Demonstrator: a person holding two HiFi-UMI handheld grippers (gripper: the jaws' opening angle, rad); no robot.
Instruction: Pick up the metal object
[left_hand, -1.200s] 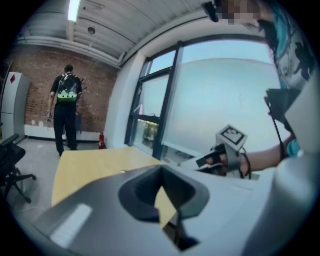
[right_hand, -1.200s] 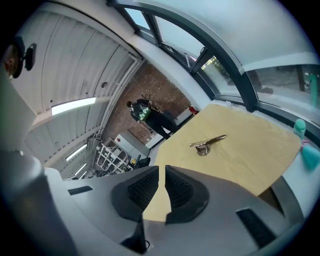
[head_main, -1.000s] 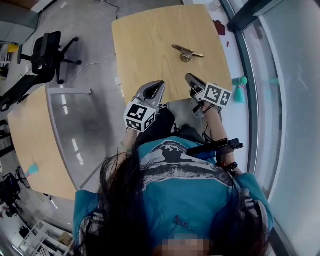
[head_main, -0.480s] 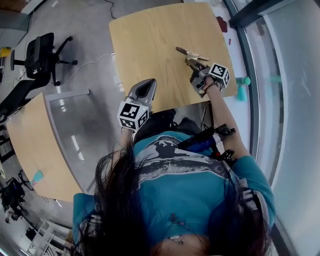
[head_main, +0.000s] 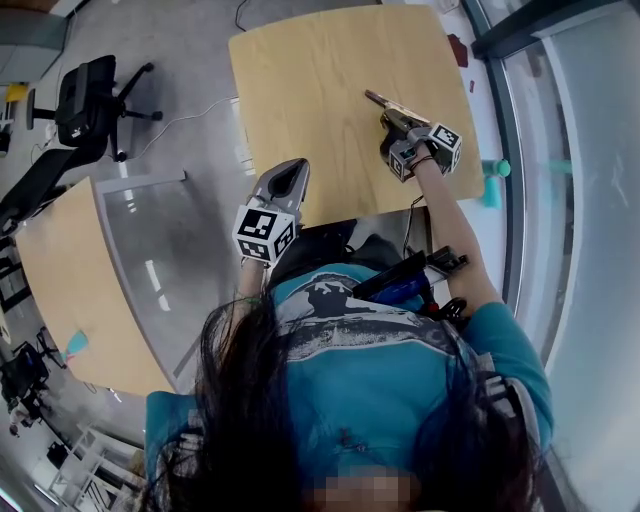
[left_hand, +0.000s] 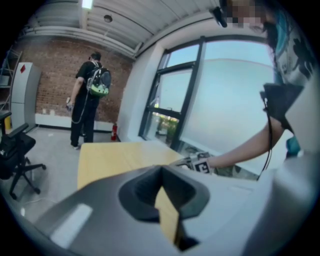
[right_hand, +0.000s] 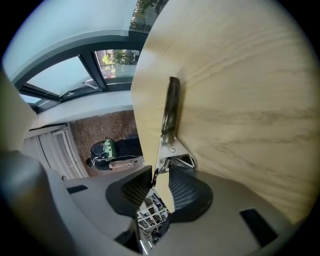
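Ahead of the left fingers (left_hand: 137, 200), a red brick wall (left_hand: 45, 75) meets tall dark-framed windows (left_hand: 175, 100) under a white ribbed ceiling (left_hand: 115, 25) with a lit strip lamp (left_hand: 87, 4). The pale wooden square worktop (head_main: 300, 90) stands on a grey concrete floor (head_main: 180, 60). A black swivel office chair (head_main: 85, 95) sits well to the fingers' left, near a second pale wooden table (head_main: 55, 270).

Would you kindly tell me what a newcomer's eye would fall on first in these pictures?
The metal object lying on the far right part of the wooden table draws the eye, with the right gripper reaching onto it. In the right gripper view its jaws are closing with the object's near end between them. The left gripper hangs by the table's near left corner, holding nothing.
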